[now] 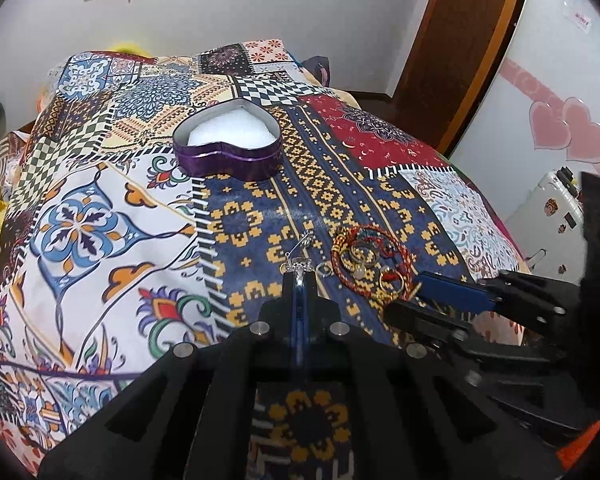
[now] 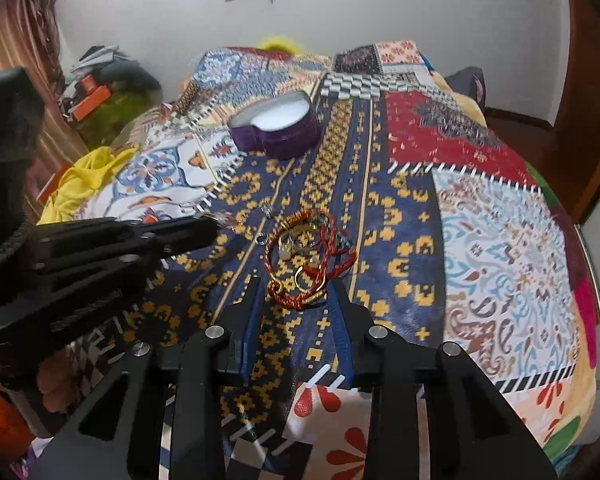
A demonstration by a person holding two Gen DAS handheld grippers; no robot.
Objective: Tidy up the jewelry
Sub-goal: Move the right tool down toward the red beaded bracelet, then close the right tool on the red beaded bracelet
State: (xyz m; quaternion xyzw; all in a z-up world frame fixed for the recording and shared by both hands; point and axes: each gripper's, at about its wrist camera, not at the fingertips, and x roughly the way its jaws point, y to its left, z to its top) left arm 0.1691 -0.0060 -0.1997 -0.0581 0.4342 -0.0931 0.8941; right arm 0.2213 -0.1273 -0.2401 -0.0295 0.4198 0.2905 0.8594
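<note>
Jewelry pile of red-orange braided cord bracelets and gold rings [image 2: 306, 256] lies on my patterned quilt [image 2: 480, 232]. My right gripper [image 2: 296, 292] straddles its near edge, jaws part-open; left gripper [image 1: 299, 276] pinched shut on small silver earring [image 1: 298, 266]. Purple heart-shaped tin [image 1: 228, 140] sits well beyond.

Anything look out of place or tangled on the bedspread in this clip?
Yes: the red-and-orange braided cord bracelets lie in a tangled heap with gold rings caught inside, while the purple heart-shaped tin holds only white padding.
</note>
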